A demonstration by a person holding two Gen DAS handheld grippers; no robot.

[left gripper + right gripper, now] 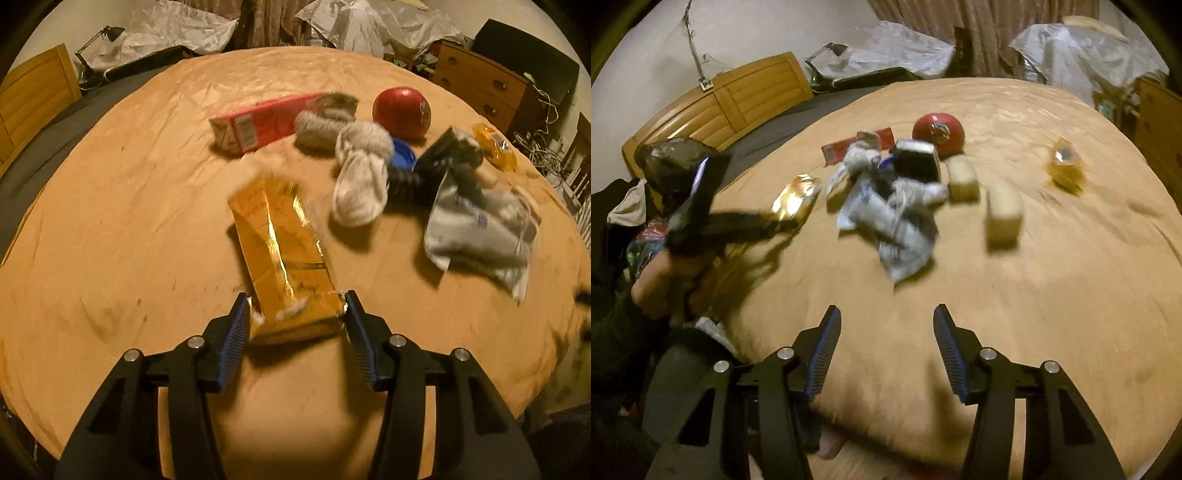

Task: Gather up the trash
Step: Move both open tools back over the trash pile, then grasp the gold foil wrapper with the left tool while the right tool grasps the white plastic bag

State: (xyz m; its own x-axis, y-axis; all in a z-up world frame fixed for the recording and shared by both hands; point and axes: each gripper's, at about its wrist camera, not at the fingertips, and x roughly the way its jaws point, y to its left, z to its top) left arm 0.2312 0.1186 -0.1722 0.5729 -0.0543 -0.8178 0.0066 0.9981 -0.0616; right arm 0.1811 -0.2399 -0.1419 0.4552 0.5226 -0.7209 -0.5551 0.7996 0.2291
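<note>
The left gripper [298,308] clamped the gold wrapper [282,251]; the right gripper [886,321] stood open above the blanket [1034,295].

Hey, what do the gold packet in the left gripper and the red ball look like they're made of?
Gold packet: likely metallised foil, glossy, with bright creased highlights. Red ball: smooth, slightly shiny, probably plastic or rubber; too blurred to be sure.

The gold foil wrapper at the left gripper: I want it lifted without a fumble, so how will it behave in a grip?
The gold foil wrapper looks creased and torn open at its near end, so it probably crumples rather than stays stiff. Its glossy foil may slip between the left gripper's ribbed pads. It seems empty and flat, so likely very light.
</note>
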